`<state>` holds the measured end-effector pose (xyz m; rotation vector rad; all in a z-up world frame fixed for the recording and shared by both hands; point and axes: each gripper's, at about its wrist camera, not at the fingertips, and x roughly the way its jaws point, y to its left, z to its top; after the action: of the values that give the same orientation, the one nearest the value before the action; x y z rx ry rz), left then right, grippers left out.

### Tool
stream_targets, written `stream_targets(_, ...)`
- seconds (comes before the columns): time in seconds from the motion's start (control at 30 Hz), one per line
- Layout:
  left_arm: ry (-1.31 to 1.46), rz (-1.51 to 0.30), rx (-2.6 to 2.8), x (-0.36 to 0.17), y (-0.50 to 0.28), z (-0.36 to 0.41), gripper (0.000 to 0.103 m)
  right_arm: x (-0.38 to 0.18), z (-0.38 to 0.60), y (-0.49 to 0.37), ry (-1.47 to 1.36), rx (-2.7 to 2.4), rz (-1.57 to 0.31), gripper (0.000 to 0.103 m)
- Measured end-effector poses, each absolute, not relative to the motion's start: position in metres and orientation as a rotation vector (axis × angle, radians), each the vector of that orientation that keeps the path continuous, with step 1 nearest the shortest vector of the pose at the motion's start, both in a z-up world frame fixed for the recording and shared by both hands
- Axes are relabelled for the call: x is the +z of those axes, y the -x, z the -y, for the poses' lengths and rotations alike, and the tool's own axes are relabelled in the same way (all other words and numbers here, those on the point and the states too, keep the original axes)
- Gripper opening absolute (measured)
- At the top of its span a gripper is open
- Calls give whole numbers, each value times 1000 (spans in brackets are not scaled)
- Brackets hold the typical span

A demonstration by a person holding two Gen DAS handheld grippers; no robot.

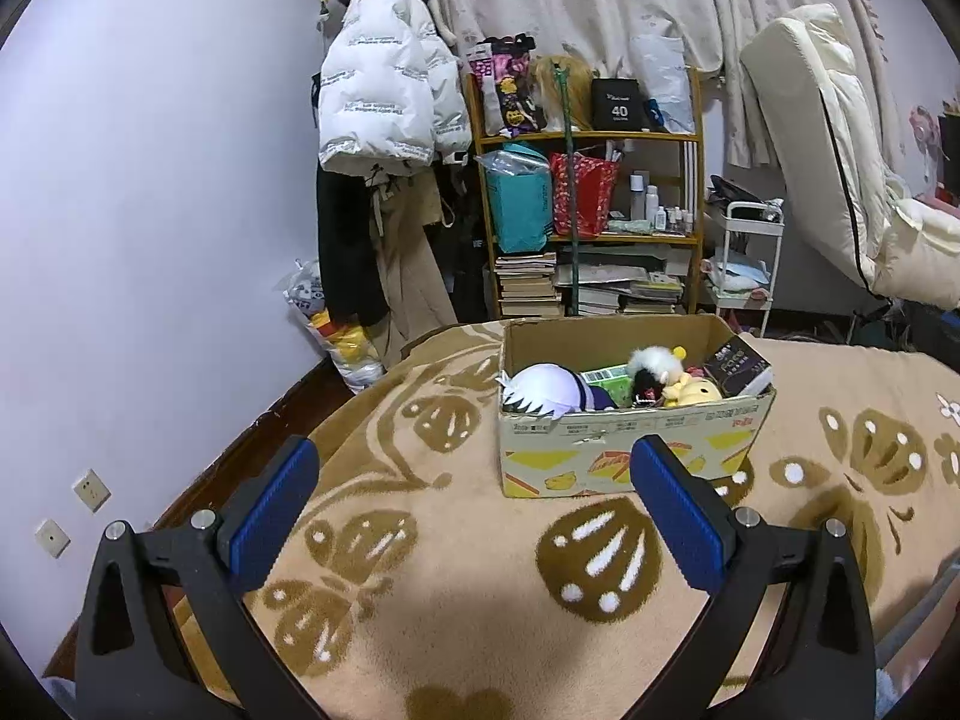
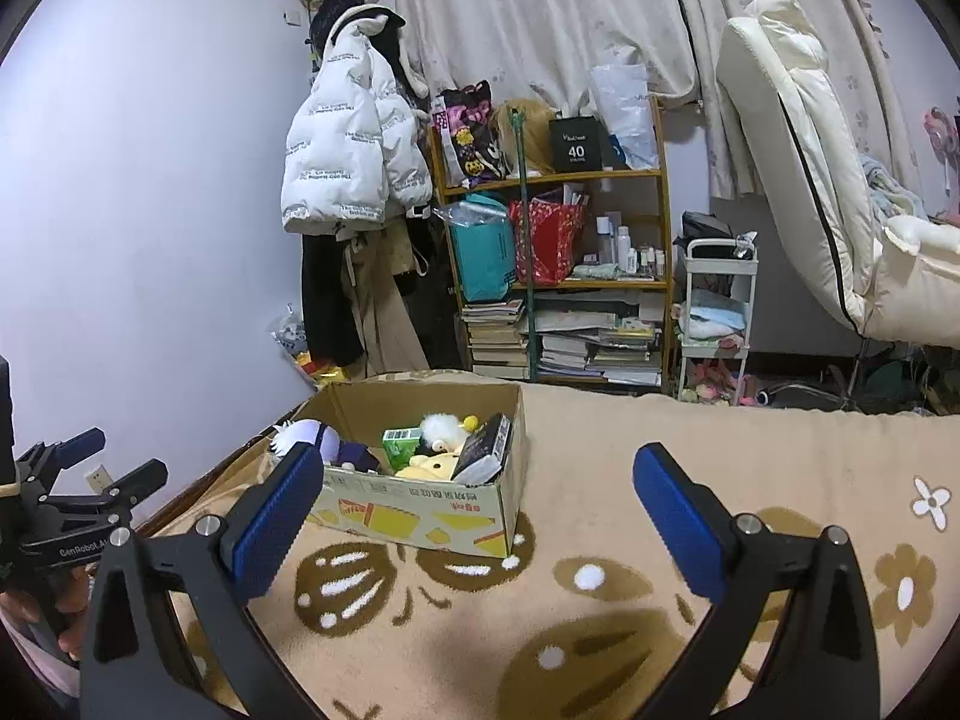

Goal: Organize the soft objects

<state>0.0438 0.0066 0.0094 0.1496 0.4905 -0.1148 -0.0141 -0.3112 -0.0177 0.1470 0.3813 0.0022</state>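
One cardboard box w/ plushies, both jaws wide.

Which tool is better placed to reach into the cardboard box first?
Left, probably: the open left tool faces the printed cardboard box almost head-on, while the open right tool sees it off to its left.

Home bedroom: blanketed bed, hung coats (cluttered bookshelf).

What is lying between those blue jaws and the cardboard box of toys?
Nothing but the patterned blanket. In both wrist views, the stretch from each open gripper to the cardboard box is bare.
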Motion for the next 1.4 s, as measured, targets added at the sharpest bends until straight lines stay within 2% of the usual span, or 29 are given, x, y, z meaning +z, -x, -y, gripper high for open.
stream_targets(0.5,-169,-510,-83,-11,-60,-3,102,-39,312,-7,-113,-44,-436,103)
stream_targets(1.4,-154,-511,-90,-14,-62,-1,102,-42,310,-6,-96,-56,-417,103)
